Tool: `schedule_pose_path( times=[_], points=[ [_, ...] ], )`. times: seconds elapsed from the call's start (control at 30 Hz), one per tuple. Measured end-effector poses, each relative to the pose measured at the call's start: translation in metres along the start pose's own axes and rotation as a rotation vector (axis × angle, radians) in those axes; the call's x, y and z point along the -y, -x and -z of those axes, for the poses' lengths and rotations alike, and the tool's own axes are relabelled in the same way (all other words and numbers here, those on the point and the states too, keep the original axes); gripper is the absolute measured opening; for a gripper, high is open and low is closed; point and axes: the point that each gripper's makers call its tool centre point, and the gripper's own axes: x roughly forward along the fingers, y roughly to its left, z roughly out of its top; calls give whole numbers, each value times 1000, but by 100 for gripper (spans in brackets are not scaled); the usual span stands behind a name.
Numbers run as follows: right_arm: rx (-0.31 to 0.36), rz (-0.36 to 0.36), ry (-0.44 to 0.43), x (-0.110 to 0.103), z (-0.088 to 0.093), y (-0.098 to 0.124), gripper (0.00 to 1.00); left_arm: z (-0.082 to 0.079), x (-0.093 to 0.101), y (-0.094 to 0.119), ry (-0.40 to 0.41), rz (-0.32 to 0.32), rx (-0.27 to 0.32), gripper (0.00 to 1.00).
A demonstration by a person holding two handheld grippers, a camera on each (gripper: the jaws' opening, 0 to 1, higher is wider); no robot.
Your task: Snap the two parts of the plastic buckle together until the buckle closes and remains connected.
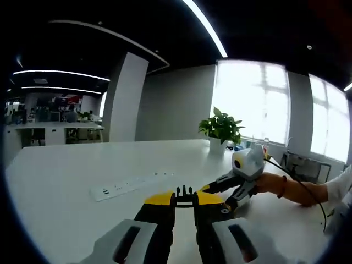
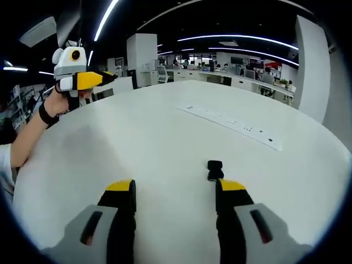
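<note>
Left gripper view: on the white table (image 1: 66, 181), the left gripper (image 1: 185, 199) clamps a black buckle part (image 1: 185, 193). The right gripper (image 2: 175, 190) stands wide open, the other buckle part (image 2: 214, 170) lying on the table beside its jaw tip.

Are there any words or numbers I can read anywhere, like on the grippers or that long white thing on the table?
No text can be read in either view.
Power strip: small dark marks, too tiny to tell if any are letters.
Left gripper, holding a black buckle part: no lettering seen.
Right gripper: no lettering seen.
Buckle part on the table: plain black.
Screens in the far office: blurred.
</note>
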Motion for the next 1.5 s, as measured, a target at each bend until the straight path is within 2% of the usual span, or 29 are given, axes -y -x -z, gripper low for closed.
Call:
schedule_pose_path(
  times=[0.27, 0.47, 0.63, 0.77, 0.9, 1.33, 1.37, 1.5],
  points=[
    [-2, 41, -3, 12, 4, 3, 59, 2, 2, -1, -15, 4, -11, 12],
    [1, 87, -22, 26, 3, 0, 68, 3, 4, 0, -17, 2, -12, 12],
    [15, 91, -26, 26, 2, -4, 67, 1, 6, 2, -14, 7, -4, 12],
    [35, 101, -30, 28, 0, -7, 67, 8, 5, 3, -39, -8, -33, 12],
    [44, 108, -31, 28, -2, -11, 67, 8, 6, 3, -45, -8, -35, 12],
    [94, 104, -28, 21, -7, -27, 64, -2, 3, 9, -29, -2, 6, 12],
    [98, 104, -29, 25, -9, -30, 63, -1, 2, 9, -28, -4, 6, 12],
    [108, 111, -32, 25, -10, -32, 62, -4, 5, 12, 3, 22, 29, 12]
  ],
)
